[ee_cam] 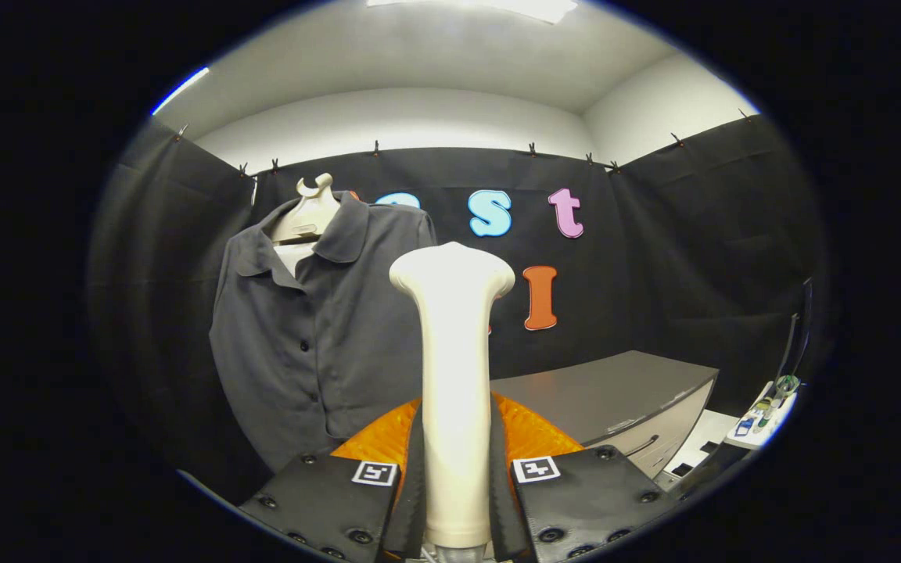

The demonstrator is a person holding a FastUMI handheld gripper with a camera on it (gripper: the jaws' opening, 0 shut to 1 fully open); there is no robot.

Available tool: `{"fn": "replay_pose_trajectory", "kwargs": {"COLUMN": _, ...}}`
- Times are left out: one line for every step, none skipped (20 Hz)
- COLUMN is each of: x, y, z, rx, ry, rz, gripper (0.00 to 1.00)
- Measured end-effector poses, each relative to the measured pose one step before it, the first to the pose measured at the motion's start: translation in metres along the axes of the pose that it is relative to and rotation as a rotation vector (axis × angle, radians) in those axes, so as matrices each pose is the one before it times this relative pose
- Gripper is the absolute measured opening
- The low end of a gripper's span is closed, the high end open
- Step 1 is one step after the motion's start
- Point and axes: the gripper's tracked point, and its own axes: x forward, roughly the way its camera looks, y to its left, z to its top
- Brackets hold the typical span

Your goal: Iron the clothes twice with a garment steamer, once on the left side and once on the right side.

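I inspect the hand-held gripper (456,469). Each of its two finger mounts is a flat plate fastened with round-headed screws along its edges. Each plate carries one square white marker (375,473) with a dark pattern, set at the inner corner nearest the garment steamer (454,375). Ribbed pads flank the steamer's handle on both sides, pressing against it.

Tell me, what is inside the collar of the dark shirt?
Inside the dark shirt collar sits a pale hanger; its shoulders are covered by fabric. The gripper grips the steamer.
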Motion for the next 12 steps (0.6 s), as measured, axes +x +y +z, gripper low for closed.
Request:
{"fn": "replay_pose_trajectory", "kwargs": {"x": 0.00193, "y": 0.01004, "z": 0.00046, "rx": -0.00966, "ry": -0.00789, "rz": 0.00407, "gripper": 0.40}}
{"fn": "replay_pose_trajectory", "kwargs": {"x": 0.00095, "y": 0.00989, "z": -0.00085, "rx": -0.00835, "ry": -0.00528, "rz": 0.00634, "gripper": 0.40}}
{"fn": "replay_pose_trajectory", "kwargs": {"x": 0.00286, "y": 0.01160, "z": -0.00162, "rx": -0.00062, "ry": -0.00417, "rz": 0.01201, "gripper": 0.40}}
{"fn": "replay_pose_trajectory", "kwargs": {"x": 0.00535, "y": 0.01000, "z": -0.00105, "rx": 0.00019, "ry": -0.00187, "rz": 0.01390, "gripper": 0.40}}
{"fn": "replay_pose_trajectory", "kwargs": {"x": 0.00539, "y": 0.00985, "z": -0.00181, "rx": -0.00446, "ry": 0.00011, "rz": 0.00755, "gripper": 0.40}}
{"fn": "replay_pose_trajectory", "kwargs": {"x": 0.00423, "y": 0.00826, "z": -0.00175, "rx": -0.00822, "ry": 0.00117, "rz": 0.00304, "gripper": 0.40}}
{"fn": "replay_pose_trajectory", "kwargs": {"x": 0.00502, "y": 0.00774, "z": -0.00179, "rx": -0.00896, "ry": 0.00048, "rz": 0.00205, "gripper": 0.40}}
{"fn": "replay_pose_trajectory", "kwargs": {"x": 0.00511, "y": 0.00735, "z": -0.00089, "rx": -0.00616, "ry": -0.00362, "rz": 0.00137, "gripper": 0.40}}
{"fn": "replay_pose_trajectory", "kwargs": {"x": 0.00627, "y": 0.00670, "z": -0.00156, "rx": -0.00489, "ry": -0.00117, "rz": 0.00099, "gripper": 0.40}}
{"fn": "replay_pose_trajectory", "kwargs": {"x": 0.00509, "y": 0.00703, "z": -0.00136, "rx": -0.00246, "ry": -0.00246, "rz": 0.00151, "gripper": 0.40}}
{"fn": "replay_pose_trajectory", "kwargs": {"x": 0.00491, "y": 0.00621, "z": -0.00318, "rx": -0.00188, "ry": 0.00283, "rz": 0.00159, "gripper": 0.40}}
{"fn": "replay_pose_trajectory", "kwargs": {"x": 0.00696, "y": 0.00549, "z": -0.00197, "rx": -0.00184, "ry": 0.00290, "rz": 0.00211, "gripper": 0.40}}
